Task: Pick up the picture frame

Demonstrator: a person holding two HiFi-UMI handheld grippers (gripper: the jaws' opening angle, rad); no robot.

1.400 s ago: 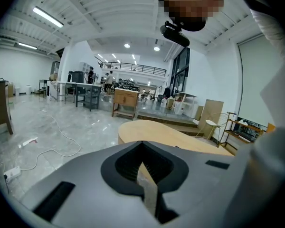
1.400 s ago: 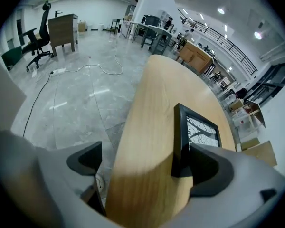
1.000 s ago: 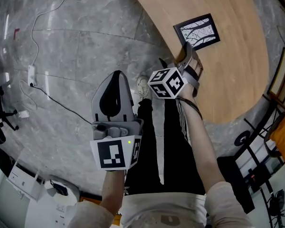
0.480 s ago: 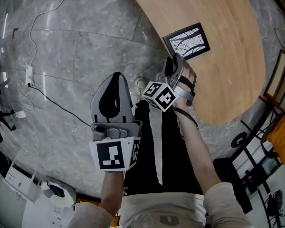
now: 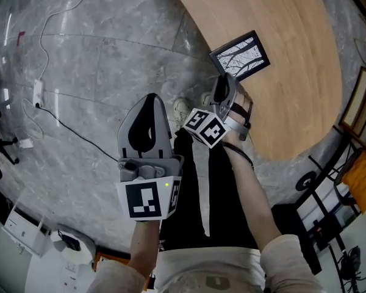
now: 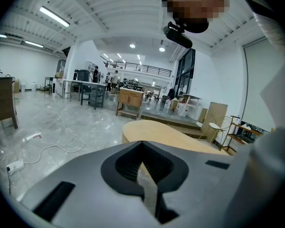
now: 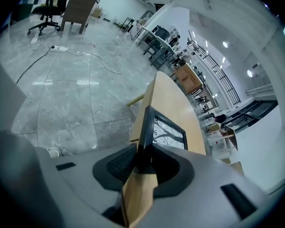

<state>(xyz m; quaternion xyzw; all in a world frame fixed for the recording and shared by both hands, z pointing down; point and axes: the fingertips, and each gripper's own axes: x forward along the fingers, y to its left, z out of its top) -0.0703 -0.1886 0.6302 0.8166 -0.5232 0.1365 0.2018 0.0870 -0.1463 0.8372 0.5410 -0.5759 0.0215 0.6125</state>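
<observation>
The black picture frame (image 5: 240,55), holding a branch print, sits at the near edge of the wooden table (image 5: 293,84). My right gripper (image 5: 223,85) grips its near edge. In the right gripper view the frame (image 7: 167,133) stands edge-on between the pads, which press on it; the right gripper (image 7: 143,161) has just been closing, with the frame between its jaws. The frame looks tilted up off the tabletop (image 7: 173,101). My left gripper (image 5: 147,100) hangs over the floor, well apart from the frame, jaws together and holding nothing; the left gripper (image 6: 145,186) shows the same from its own view.
A white cable and power strip (image 5: 39,94) lie on the grey marble floor at left. The person's legs and shoes (image 5: 182,110) are below the grippers. Shelving (image 5: 361,96) stands right of the table. An office chair (image 7: 48,6) and desks stand far off.
The right gripper's jaws closed onto the frame's near edge. Gripper and frame then shifted left, toward the table's edge and the person. The left gripper stayed put.
</observation>
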